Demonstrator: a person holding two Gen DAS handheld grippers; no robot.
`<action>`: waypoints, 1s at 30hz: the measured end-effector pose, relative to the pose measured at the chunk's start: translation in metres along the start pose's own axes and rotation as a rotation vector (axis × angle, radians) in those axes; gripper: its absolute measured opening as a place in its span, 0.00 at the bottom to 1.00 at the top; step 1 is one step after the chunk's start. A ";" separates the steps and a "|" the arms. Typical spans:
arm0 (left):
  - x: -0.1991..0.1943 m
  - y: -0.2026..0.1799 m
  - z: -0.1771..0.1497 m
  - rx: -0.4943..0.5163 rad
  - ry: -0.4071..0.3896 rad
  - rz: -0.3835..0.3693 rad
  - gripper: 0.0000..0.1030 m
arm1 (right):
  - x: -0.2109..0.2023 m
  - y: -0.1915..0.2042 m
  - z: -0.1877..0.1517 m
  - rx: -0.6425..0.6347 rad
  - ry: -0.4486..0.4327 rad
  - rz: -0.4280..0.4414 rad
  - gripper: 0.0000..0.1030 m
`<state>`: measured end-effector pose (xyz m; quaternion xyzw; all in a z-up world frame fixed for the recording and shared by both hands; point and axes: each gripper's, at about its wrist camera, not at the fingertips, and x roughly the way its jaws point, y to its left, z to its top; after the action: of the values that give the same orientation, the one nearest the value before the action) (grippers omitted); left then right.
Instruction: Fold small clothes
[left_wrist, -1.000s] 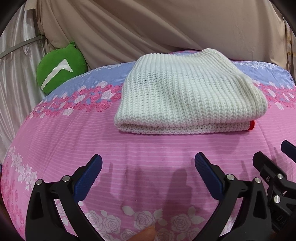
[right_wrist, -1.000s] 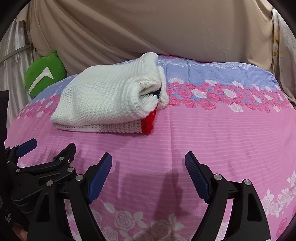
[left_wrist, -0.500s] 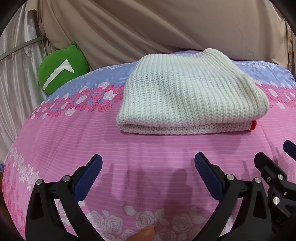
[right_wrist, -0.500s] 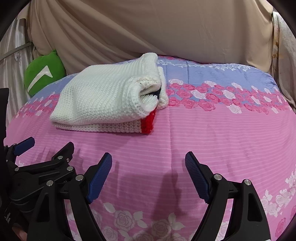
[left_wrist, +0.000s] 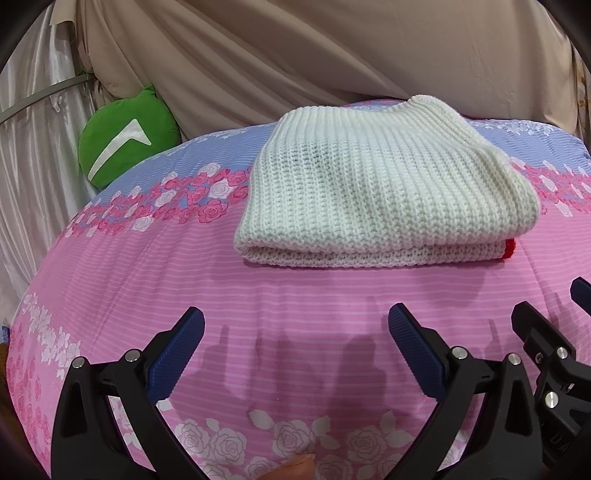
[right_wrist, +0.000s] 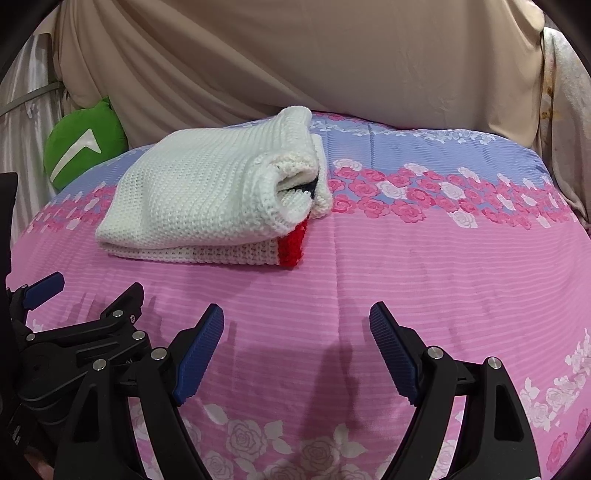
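A white knitted garment (left_wrist: 380, 188) with a red edge (right_wrist: 291, 243) lies folded in a thick stack on the pink flowered bedspread (left_wrist: 295, 302); it also shows in the right wrist view (right_wrist: 207, 199). My left gripper (left_wrist: 295, 328) is open and empty, low over the bedspread, in front of the garment and apart from it. My right gripper (right_wrist: 297, 325) is open and empty, in front of and to the right of the garment. The two grippers are side by side; the left one shows at the left edge of the right wrist view (right_wrist: 88, 299).
A green cushion (left_wrist: 125, 136) with a white mark sits at the back left against beige drapes (left_wrist: 295, 55). Silvery curtain (left_wrist: 26, 147) hangs at the far left. The bedspread stretches bare to the right of the garment (right_wrist: 461, 258).
Both grippers have drifted slightly; the garment sits a little further right in the left view and further left in the right view. Jaws stay open. The garment has not moved.
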<state>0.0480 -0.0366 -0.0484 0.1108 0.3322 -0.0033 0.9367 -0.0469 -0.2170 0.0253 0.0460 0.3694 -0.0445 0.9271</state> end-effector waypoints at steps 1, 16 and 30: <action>0.000 0.000 0.000 0.000 0.000 -0.001 0.95 | 0.000 0.000 0.000 0.000 0.000 0.000 0.77; 0.003 0.004 0.001 -0.027 0.013 0.002 0.95 | -0.001 0.006 -0.001 -0.028 0.004 -0.027 0.77; 0.003 0.001 0.002 -0.017 0.016 -0.004 0.90 | -0.001 0.009 -0.001 -0.030 0.004 -0.048 0.77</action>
<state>0.0513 -0.0358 -0.0486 0.1023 0.3401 -0.0015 0.9348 -0.0479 -0.2083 0.0258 0.0232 0.3731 -0.0613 0.9255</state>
